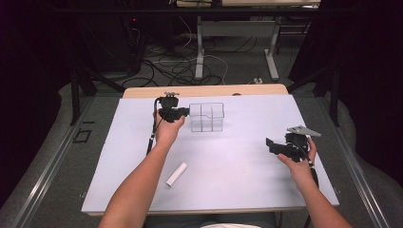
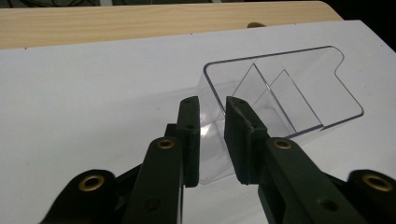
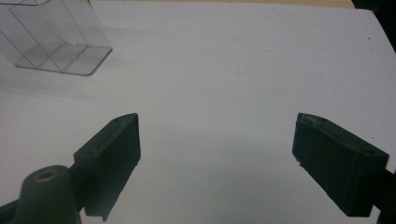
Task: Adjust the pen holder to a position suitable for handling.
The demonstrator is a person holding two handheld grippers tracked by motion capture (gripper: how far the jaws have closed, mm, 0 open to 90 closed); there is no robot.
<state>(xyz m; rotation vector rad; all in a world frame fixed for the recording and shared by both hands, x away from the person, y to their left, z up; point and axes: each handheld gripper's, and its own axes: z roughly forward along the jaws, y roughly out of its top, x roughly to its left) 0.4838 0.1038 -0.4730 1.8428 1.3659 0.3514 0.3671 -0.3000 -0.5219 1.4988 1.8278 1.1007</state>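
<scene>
Here the left gripper [image 2: 212,135] is at the clear plastic organizer [image 1: 206,117], which stands toward the far edge of the white tabletop [image 1: 237,156], a little left of its middle. In the left gripper view the two black jaws straddle the near wall of the organizer, one outside and one inside, with a narrow gap between them; the wall sits in that gap, and neither pad looks pressed against it. I judge the step in hand to be letting go of the organizer, or taking a fresh grip on its wall.

To do it well, the jaws should widen evenly so neither one drags the thin wall sideways, and the hand should draw straight back along the wall's line, since the light plastic would likely slide or tip at a small nudge. The dividers inside stand close to the inner jaw, so it needs room before it lifts.

The right gripper [image 1: 280,147] rests near the right edge of the tabletop, jaws spread wide with nothing between them. A white tube [image 1: 177,174] lies toward the near edge, left of centre, well apart from both.
</scene>
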